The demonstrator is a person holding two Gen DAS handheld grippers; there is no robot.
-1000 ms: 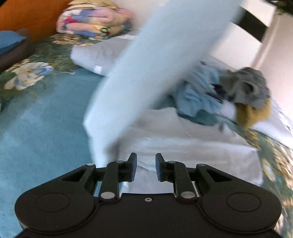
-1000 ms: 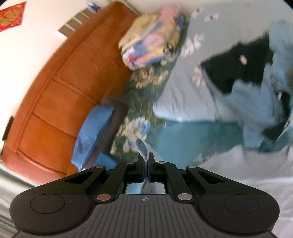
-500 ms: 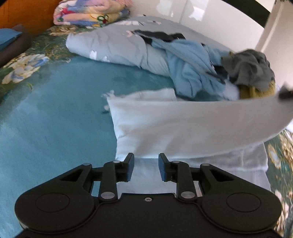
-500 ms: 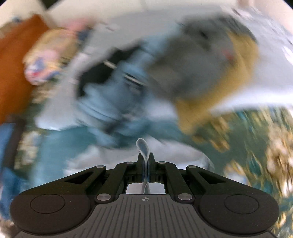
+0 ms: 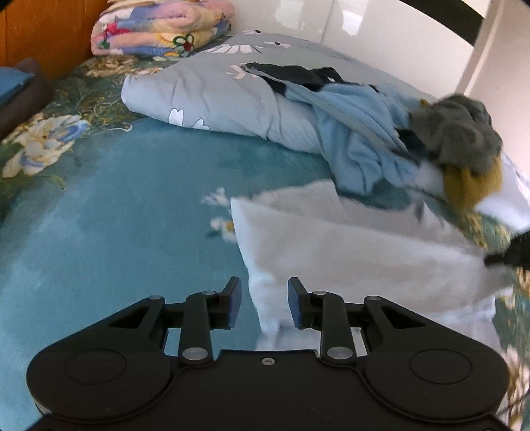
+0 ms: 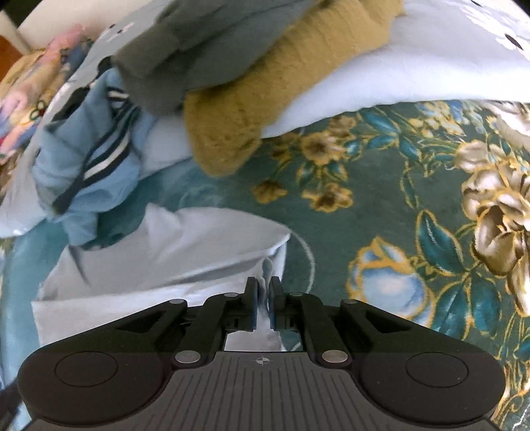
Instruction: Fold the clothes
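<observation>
Left wrist view: the left claw point(image 5: 264, 305) has just been opening, its fingers apart over the pale cloth point(image 5: 357, 252), which now lies folded on the bed point(image 5: 116, 205) instead of swinging overhead

Right wrist view: the right claw point(image 6: 264, 300) has come down, clamped on the pale cloth's point(image 6: 159, 252) corner

Open room: teal bedspread point(image 5: 109, 212) left of the white cloth point(image 5: 347, 255), bare and flat.
Right side: floral spread point(image 6: 381, 205) bare beside the cloth's right end.
Far block: grey duvet point(image 5: 225, 96) lies across the bed behind the bare patch.
Pile: blue garment point(image 5: 357, 139), grey one point(image 5: 457, 129) and mustard knit point(image 5: 467, 185) heaped just behind the cloth, blue touching its far edge.
Far left corner: folded blanket point(image 5: 159, 26) against the headboard point(image 5: 43, 30), well apart.
</observation>
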